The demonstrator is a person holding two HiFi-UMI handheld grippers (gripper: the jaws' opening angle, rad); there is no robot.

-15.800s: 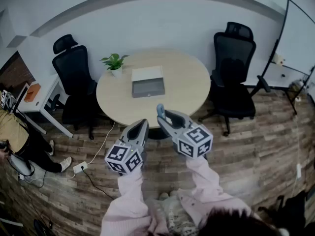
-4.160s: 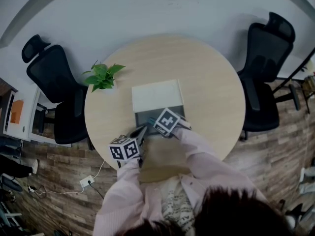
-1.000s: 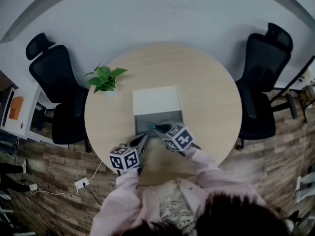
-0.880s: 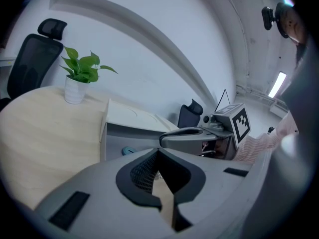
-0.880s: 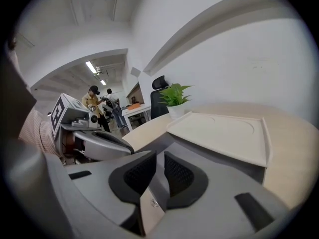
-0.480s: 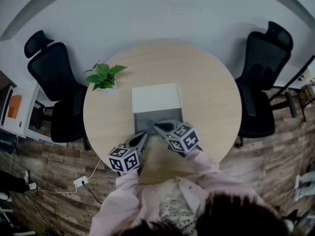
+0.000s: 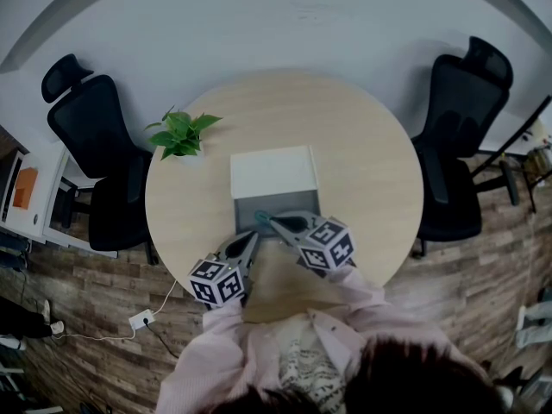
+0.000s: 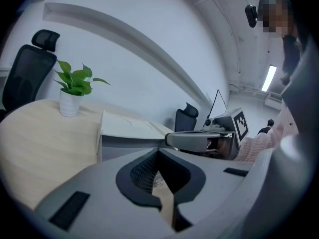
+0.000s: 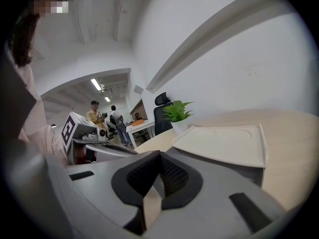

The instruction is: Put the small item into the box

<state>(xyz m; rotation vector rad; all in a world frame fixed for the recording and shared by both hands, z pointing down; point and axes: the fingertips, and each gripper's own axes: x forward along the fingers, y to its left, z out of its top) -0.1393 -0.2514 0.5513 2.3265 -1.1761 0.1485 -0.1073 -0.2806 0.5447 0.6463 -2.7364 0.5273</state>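
Note:
An open grey box (image 7: 297, 203) sits mid-table with its white lid (image 7: 272, 172) folded back behind it. A small bluish item (image 7: 261, 217) lies inside at the box's front left corner. My right gripper (image 7: 276, 222) hovers over the box's front edge just right of the item; its jaws are closing to shut with nothing between them. My left gripper (image 7: 250, 240) rests by the front left corner outside the box, jaws together and empty. The left gripper view shows the box (image 8: 124, 144) and the right gripper (image 8: 172, 139). The right gripper view shows the lid (image 9: 224, 144).
A potted plant (image 7: 181, 134) stands at the round table's (image 7: 362, 162) back left. Black office chairs (image 7: 90, 128) flank the table left and right (image 7: 470, 102). People stand far off in the right gripper view (image 9: 94, 113).
The right gripper's body has drawn back a little toward me and to the right, its tip staying at the box's front edge. The bluish item stays in the box. The left gripper barely moved.

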